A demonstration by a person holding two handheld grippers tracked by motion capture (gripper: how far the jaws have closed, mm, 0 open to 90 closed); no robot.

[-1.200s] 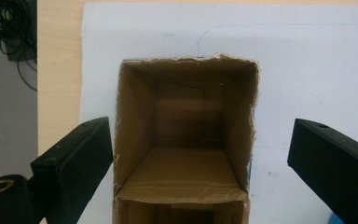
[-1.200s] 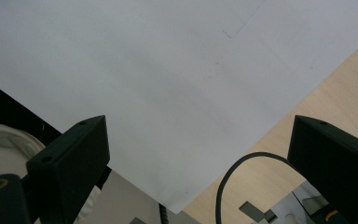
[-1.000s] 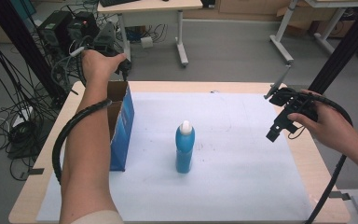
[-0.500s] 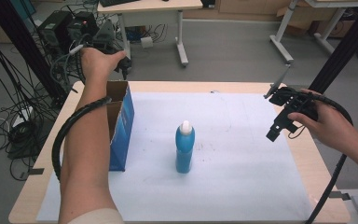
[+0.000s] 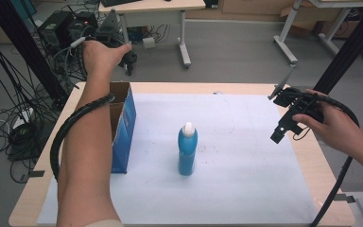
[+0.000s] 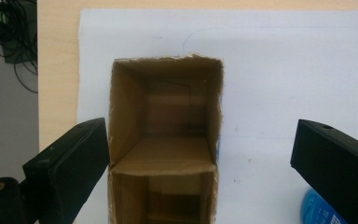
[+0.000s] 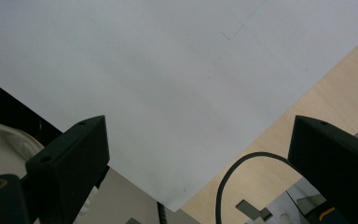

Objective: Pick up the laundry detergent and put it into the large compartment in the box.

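A tall blue cardboard box stands open-topped at the left of the table. In the left gripper view I look straight down into the box, whose brown inside holds nothing. My left gripper hangs above the box's far end, and its jaws stand wide apart, open. A blue bottle with a white cap stands upright mid-table; its label edge peeks past one jaw. My right gripper hovers over the right side of the white sheet, open, with nothing between its jaws.
A white paper sheet covers most of the wooden table. A black cable trails from the right gripper over the table edge. Beyond the far edge are another desk and tangled cables on the floor.
The left hand and its gripper have shifted slightly up and away over the box's far end. The right gripper, box and bottle have stayed put.
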